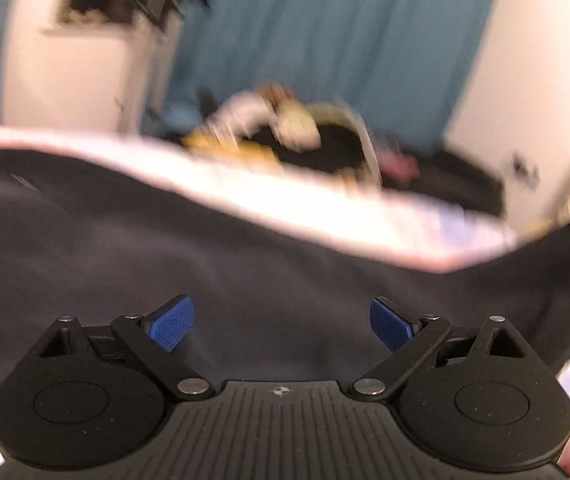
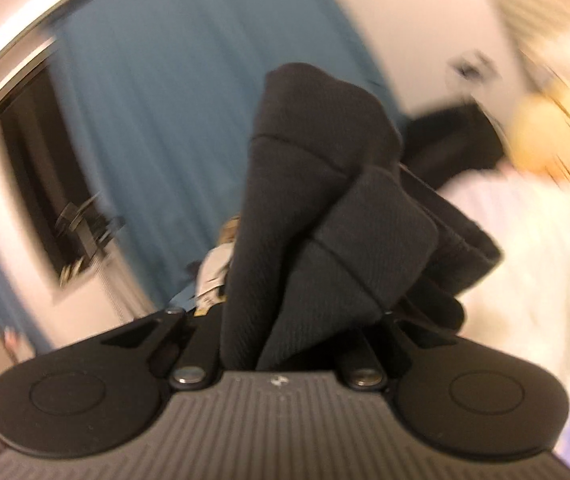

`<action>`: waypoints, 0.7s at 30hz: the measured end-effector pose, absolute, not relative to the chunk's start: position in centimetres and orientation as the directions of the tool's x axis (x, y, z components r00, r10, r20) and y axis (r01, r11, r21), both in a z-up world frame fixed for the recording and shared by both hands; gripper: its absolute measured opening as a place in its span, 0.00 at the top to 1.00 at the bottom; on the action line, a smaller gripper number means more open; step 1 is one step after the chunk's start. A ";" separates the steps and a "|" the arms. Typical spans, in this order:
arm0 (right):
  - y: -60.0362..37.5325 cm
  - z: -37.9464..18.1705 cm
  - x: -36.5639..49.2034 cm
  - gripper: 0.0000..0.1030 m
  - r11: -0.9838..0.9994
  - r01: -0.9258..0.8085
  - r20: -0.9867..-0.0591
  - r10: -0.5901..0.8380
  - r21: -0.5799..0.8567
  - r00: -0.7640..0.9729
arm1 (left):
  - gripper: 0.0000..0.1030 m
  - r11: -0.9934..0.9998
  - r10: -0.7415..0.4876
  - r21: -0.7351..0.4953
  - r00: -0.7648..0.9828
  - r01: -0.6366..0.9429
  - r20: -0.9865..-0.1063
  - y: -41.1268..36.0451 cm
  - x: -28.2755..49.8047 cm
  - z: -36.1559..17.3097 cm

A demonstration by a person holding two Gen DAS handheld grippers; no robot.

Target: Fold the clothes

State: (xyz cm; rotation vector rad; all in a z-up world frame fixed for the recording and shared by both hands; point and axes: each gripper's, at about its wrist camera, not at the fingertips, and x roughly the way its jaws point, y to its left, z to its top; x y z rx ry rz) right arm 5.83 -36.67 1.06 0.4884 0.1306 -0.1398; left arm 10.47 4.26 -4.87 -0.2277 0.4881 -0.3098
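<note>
Right gripper apparently clamps bunched dark garment.

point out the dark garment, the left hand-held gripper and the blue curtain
dark garment point(image 2: 325, 208), right wrist view, on the bunched fabric rising from the jaws
left hand-held gripper point(image 1: 283, 322), left wrist view, midway between its blue fingertips
blue curtain point(image 1: 325, 40), left wrist view, on its pleated middle

- A bed with a white cover carries the things.
- A dark garment lies spread across the near part of the cover.
- At the far edge a blurred heap of clothes, yellow, black and white, sits near a blue curtain.
</note>
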 end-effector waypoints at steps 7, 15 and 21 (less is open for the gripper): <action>-19.6 0.3 12.4 0.92 0.979 -0.083 -0.190 0.119 0.188 0.975 | 0.05 0.941 -0.096 -0.339 0.965 0.007 -0.246 12.1 8.0 -0.4; -4.3 -12.2 14.2 0.83 0.931 -0.343 -0.456 0.253 -0.124 0.853 | 0.05 0.932 -0.148 -0.362 0.947 0.036 -0.286 13.3 9.9 -3.1; -7.1 -8.1 13.5 0.43 0.888 -0.459 -0.534 0.382 -0.012 0.754 | 0.05 0.900 -0.263 -0.416 0.926 0.134 -0.272 13.2 10.3 -3.8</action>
